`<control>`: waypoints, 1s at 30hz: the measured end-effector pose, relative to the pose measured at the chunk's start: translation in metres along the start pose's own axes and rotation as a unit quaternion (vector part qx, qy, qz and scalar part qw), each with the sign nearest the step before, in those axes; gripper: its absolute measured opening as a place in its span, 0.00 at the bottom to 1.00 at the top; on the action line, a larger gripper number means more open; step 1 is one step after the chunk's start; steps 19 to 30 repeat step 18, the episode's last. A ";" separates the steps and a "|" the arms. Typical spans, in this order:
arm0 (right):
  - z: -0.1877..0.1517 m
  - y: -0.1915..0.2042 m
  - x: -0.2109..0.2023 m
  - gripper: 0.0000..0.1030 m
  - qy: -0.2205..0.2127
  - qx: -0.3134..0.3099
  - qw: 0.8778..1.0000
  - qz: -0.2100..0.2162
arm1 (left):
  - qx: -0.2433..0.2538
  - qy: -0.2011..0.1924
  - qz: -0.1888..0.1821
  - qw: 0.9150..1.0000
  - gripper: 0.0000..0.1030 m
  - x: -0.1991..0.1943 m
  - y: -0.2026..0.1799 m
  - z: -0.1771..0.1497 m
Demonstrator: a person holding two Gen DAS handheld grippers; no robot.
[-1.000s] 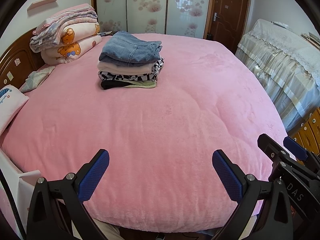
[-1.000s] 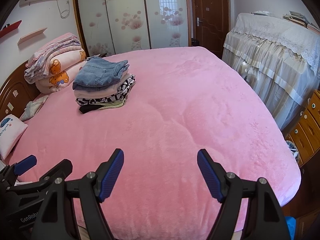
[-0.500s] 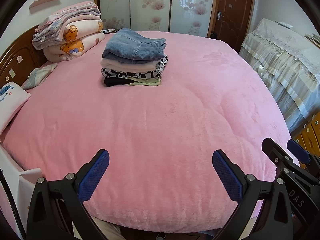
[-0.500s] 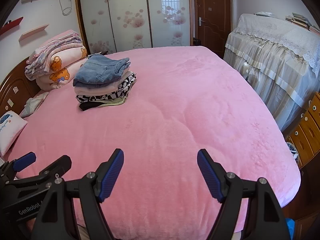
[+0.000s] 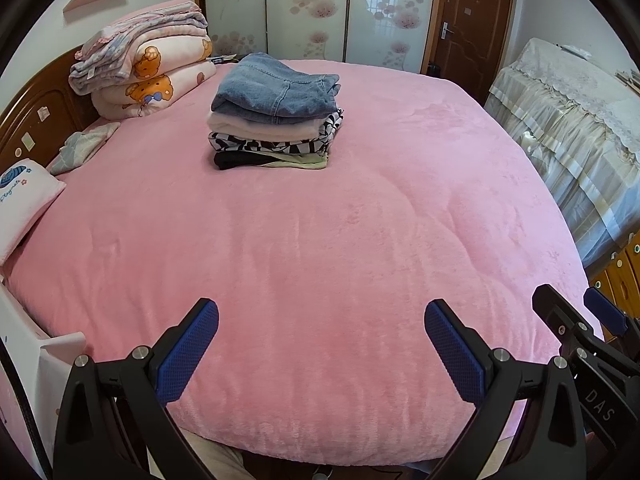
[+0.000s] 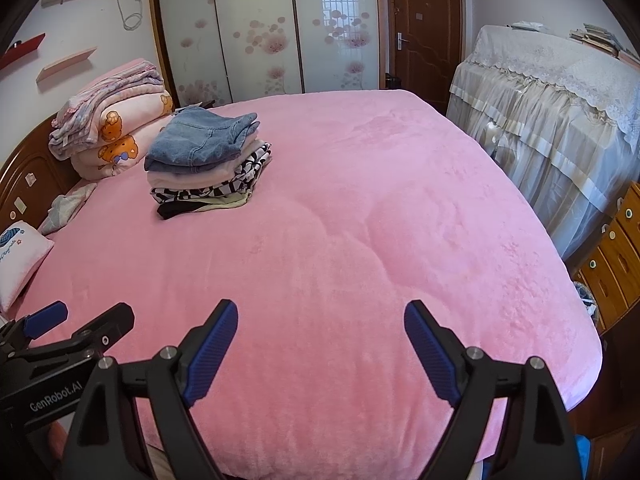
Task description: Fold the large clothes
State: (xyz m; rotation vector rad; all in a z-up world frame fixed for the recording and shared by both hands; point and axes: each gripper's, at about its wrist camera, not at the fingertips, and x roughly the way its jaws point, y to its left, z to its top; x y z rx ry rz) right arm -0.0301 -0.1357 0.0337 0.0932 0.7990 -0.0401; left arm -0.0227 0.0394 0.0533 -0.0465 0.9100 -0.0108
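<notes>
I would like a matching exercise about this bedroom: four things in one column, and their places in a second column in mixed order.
Things:
1. folded jeans
2. bear-print quilt
3. wooden door
4. lace-covered furniture

Places:
A. right of the bed
B. top of the clothes stack
C. far wall, right of the wardrobe
D. by the headboard

Pairs: 1-B, 2-D, 3-C, 4-A

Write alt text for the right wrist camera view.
A stack of folded clothes, blue denim on top, sits on a pink plush bed cover. The open right gripper hovers empty over the near edge, the left gripper beside it.
</notes>
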 end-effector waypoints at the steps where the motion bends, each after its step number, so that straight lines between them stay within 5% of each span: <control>1: 0.000 -0.001 0.000 0.84 0.000 0.000 1.000 0.000 | 0.000 0.001 0.000 1.000 0.99 0.000 0.000 0.000; 30: -0.003 -0.003 -0.001 0.84 -0.002 -0.002 1.000 -0.007 | -0.009 0.012 -0.001 1.000 0.99 0.004 0.003 -0.006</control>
